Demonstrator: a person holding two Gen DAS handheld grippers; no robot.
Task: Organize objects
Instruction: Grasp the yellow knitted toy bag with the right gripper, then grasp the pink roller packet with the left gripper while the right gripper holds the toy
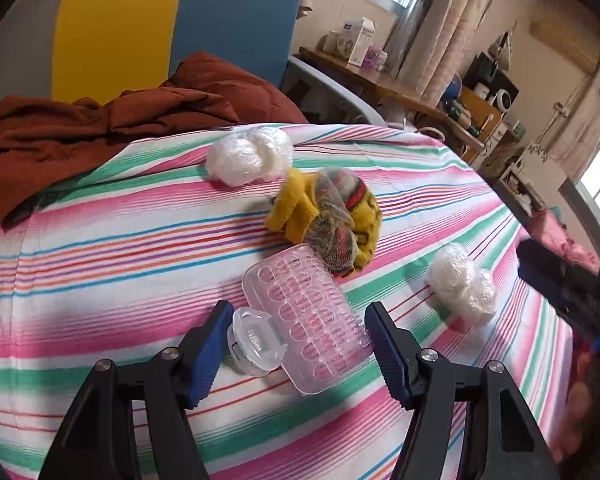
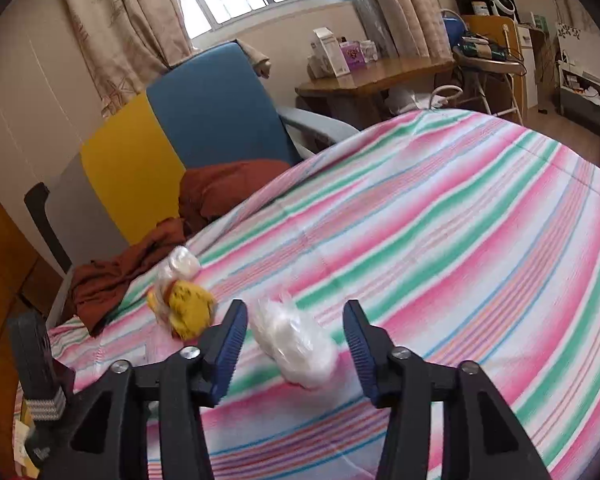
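Observation:
On the striped bedsheet (image 1: 100, 240) lie a clear pink plastic case (image 1: 308, 320), a small clear lidded box (image 1: 256, 340), a yellow sock bundle in netting (image 1: 332, 216) and two white plastic-wrapped bundles (image 1: 248, 156) (image 1: 460, 284). My left gripper (image 1: 296, 320) is open, its fingers on either side of the pink case and small box. My right gripper (image 2: 296, 320) is open around the near white bundle (image 2: 296, 344). The yellow bundle (image 2: 188, 308) and the far white bundle (image 2: 182, 262) lie to its left. The right gripper's body shows at the right edge of the left wrist view (image 1: 568, 280).
A rust-brown quilt (image 1: 100, 128) is heaped at the head of the bed against a yellow and blue headboard (image 1: 172, 28). A wooden desk (image 2: 376, 76) with boxes stands past the bed by the window. Shelves and clutter (image 2: 580, 80) stand at the far right.

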